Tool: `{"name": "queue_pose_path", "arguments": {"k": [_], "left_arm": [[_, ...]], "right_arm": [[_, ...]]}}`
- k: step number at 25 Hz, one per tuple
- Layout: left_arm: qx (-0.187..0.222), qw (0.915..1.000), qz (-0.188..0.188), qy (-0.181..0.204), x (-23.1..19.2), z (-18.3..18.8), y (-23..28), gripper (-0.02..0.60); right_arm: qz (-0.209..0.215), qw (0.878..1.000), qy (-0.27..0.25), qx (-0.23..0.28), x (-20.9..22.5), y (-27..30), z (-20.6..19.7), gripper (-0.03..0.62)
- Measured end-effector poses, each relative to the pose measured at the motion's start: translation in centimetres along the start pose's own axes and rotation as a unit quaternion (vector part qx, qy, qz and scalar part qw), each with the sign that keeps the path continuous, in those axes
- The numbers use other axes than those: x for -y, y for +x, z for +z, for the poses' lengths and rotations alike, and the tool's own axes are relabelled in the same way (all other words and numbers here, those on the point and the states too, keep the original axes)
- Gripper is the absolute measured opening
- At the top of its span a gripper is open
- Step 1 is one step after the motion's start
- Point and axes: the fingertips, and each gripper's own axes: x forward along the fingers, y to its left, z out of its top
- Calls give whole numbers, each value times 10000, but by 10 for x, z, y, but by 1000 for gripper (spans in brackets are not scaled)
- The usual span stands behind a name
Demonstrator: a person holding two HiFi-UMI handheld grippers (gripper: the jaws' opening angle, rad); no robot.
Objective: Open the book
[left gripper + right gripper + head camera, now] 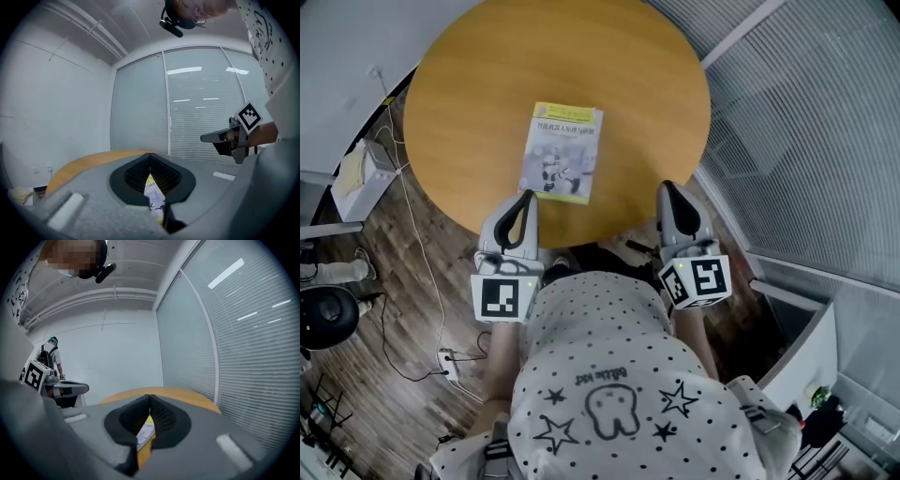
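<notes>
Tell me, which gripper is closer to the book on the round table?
Left. The left gripper points at the book from just short of its near left corner. The right gripper is off to its right, with bare table between.

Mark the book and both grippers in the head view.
book (562, 152), head view, middle of its closed front cover.
left gripper (525, 197), head view, tips of its shut jaws.
right gripper (667, 187), head view, tips of its shut jaws.
</notes>
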Motion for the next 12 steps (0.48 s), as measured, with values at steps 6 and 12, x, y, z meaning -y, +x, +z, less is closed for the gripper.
{"name": "queue_pose_path", "arguments": {"k": [6, 12], "left_arm": [[-10, 9996, 266, 22, 5, -5, 16, 11], [26, 9988, 478, 52, 9, -10, 18, 9]], "right_arm": [[164, 9999, 5, -31, 24, 14, -3, 3], [253, 9996, 54, -63, 36, 14, -9, 3]]}}
